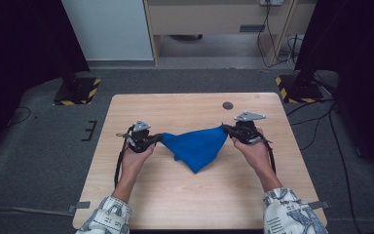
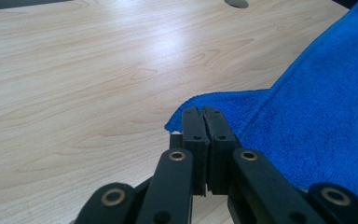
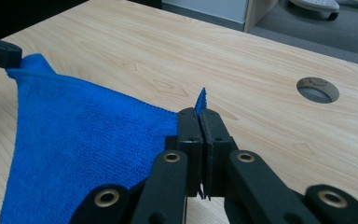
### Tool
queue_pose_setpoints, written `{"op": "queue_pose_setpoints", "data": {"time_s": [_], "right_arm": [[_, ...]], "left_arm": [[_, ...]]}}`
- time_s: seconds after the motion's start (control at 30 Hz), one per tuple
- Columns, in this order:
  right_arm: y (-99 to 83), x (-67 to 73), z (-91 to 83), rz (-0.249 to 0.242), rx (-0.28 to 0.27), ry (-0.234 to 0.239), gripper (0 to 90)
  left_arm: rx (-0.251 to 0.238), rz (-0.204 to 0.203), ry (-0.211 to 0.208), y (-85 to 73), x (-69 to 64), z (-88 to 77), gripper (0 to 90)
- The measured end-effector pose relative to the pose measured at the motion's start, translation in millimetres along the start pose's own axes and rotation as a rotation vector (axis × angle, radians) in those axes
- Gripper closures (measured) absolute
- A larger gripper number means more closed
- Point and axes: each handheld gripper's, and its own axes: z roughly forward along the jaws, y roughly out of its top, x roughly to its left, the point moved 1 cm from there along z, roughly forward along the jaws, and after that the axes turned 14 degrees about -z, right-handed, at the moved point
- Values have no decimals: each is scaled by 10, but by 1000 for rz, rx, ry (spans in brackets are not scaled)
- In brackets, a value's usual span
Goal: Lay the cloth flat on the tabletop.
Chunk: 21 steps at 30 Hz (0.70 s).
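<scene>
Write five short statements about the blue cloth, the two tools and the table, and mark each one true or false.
1. The left tool is shut on a corner of the blue microfibre cloth. True.
2. The right tool stands open above the cloth. False: its jaws are shut on another corner.
3. The cloth lies folded into a neat square. False: it hangs stretched between the tools, sagging to a point.
4. The light wooden table has a round hole near its far edge. True.
5. A red cup stands beside the cloth. False: the cloth has nothing beside it on the table.
</scene>
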Motion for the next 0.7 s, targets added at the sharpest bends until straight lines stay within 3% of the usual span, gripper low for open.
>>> {"op": "queue_pose_setpoints", "data": {"time_s": [0.4,0.7], "right_arm": [[22,-30,-138,2,-38,-14,885],[191,31,-309,-20,-90,-22,884]], "left_arm": [[-9,45,5,81,-126,-75,887],[-28,28,-1,182,-167,-227,886]]}}
